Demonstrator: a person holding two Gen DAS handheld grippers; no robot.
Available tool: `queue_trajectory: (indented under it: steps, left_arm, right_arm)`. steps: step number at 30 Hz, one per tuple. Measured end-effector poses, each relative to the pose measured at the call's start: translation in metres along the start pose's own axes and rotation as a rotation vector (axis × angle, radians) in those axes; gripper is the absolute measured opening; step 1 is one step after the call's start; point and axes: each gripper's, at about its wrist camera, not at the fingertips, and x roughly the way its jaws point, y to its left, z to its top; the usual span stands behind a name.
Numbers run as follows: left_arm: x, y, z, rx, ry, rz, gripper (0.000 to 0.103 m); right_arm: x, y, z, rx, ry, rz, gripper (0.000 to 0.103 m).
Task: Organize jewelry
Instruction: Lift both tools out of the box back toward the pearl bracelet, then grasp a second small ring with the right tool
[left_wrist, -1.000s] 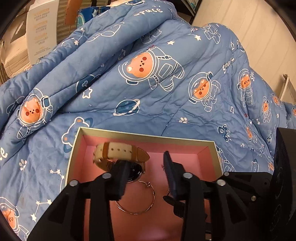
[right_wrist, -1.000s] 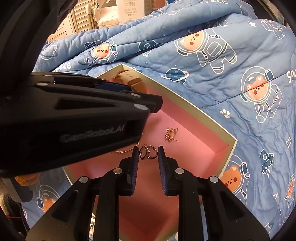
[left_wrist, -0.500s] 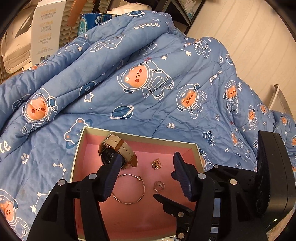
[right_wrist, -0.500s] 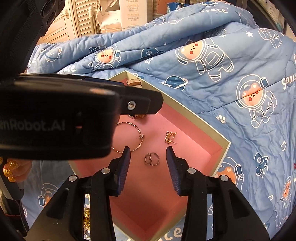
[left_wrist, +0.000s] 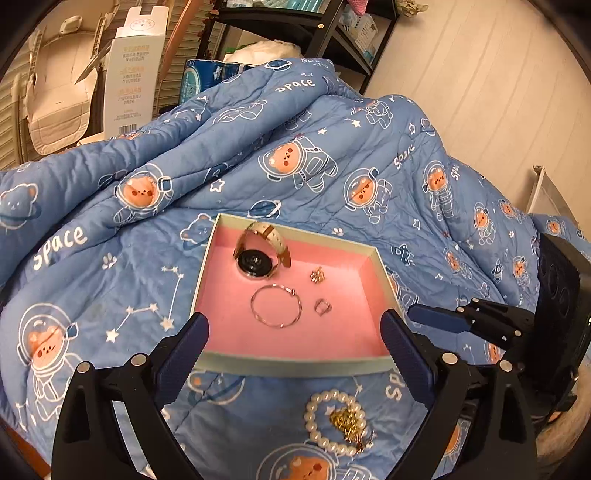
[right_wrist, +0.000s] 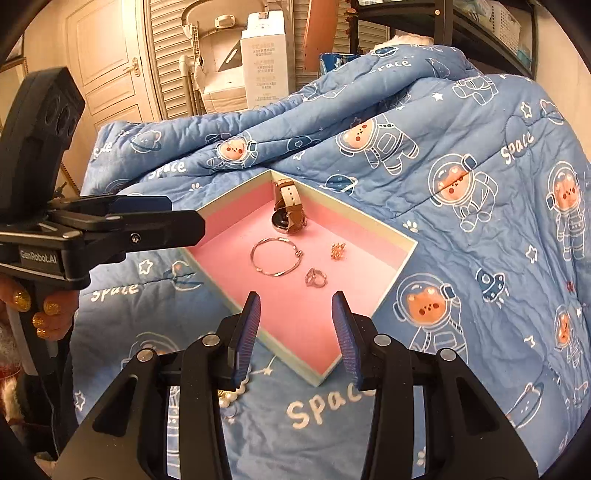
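A pink-lined box lies on the blue quilt. Inside it are a watch with a tan strap, a thin bangle, a ring and a small gold earring. A pearl bracelet with a gold chain lies on the quilt in front of the box; part of it shows in the right wrist view. My left gripper is wide open and empty over the box's near edge. My right gripper is open and empty above the box's near corner.
The rumpled blue astronaut-bear quilt rises in a high fold behind the box. White cartons and a black shelf stand behind it. A louvred door is at the back left.
Both grippers have drawn back and up from the box and opened wider. The right gripper let the ring go; it lies on the pink lining. The pearl bracelet has come into view.
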Motion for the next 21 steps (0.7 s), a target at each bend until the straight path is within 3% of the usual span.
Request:
queue_trajectory:
  steps: [15, 21]
  left_arm:
    - [-0.022, -0.008, -0.095, 0.093, 0.046, 0.094, 0.09]
    - [-0.019, -0.014, -0.111, 0.117, 0.078, 0.097, 0.079]
  right_arm:
    - [-0.007, 0.03, -0.068, 0.063, 0.053, 0.04, 0.041]
    - [-0.001, 0.044, -0.082, -0.003, 0.087, 0.02, 0.041]
